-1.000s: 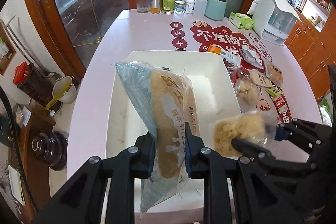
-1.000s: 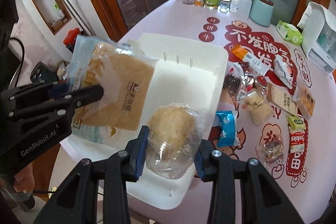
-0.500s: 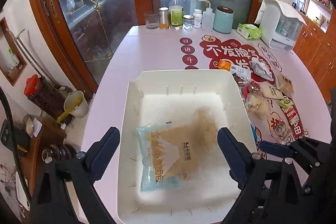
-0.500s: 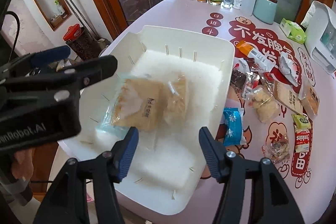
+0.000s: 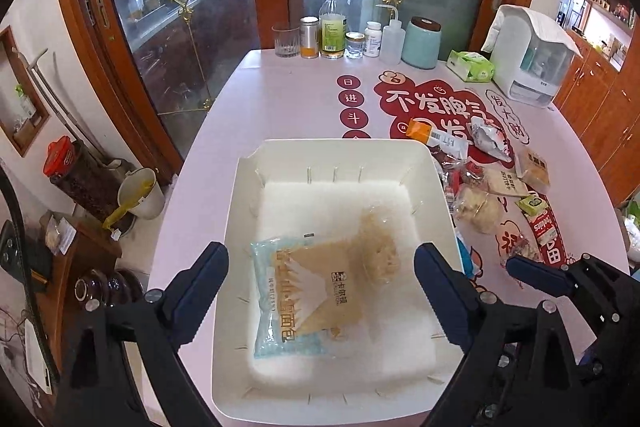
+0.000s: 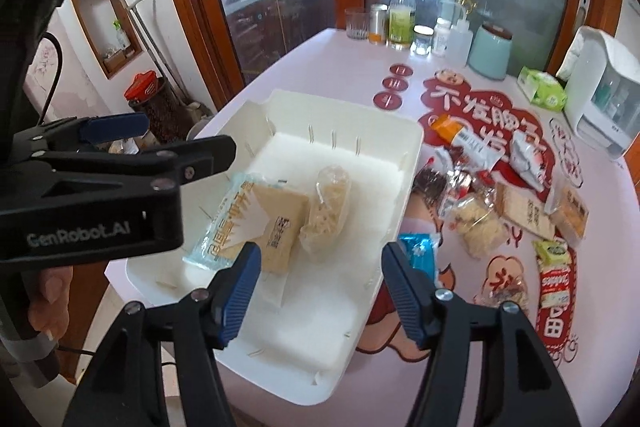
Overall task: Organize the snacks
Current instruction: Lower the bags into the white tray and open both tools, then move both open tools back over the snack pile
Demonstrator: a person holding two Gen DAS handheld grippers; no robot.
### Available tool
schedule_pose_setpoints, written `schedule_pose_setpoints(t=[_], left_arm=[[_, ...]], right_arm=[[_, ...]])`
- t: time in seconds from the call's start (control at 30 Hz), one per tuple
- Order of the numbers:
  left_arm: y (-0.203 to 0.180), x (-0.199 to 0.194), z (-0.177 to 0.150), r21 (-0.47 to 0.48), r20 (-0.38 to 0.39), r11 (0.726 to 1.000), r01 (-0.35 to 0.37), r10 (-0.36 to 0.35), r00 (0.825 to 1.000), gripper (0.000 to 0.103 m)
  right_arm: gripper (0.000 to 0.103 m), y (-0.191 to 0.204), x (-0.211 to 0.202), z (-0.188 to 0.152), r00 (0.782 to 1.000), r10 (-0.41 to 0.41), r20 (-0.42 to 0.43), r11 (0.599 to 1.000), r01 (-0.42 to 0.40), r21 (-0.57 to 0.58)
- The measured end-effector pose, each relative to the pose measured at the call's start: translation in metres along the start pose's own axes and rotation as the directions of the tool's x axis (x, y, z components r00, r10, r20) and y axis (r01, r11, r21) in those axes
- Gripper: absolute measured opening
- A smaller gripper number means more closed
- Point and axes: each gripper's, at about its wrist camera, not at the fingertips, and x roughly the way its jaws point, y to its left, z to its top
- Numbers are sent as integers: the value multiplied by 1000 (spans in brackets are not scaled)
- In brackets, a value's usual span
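Here, a pink table (image 5: 280,107) fronts wood-framed glass doors (image 5: 192,7).

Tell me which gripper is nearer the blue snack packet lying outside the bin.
Right. The right gripper hangs open with one fingertip just beside the blue packet; the left gripper is open over the bin, farther away.
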Motion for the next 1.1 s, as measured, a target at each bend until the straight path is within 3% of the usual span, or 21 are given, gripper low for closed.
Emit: schedule_pose_setpoints(t=[0.7,1.1], left_arm=[[-42,-9,-5,5,-10,1000,-24,24,1000,93],[-124,-12,16,56,23,998,39,-41,999,93]], right_arm=[[64,-33,-8,-19,995,99,-19,995,-100,-23],[63,-132,-40,-35,999,-13,39,998,11,55]])
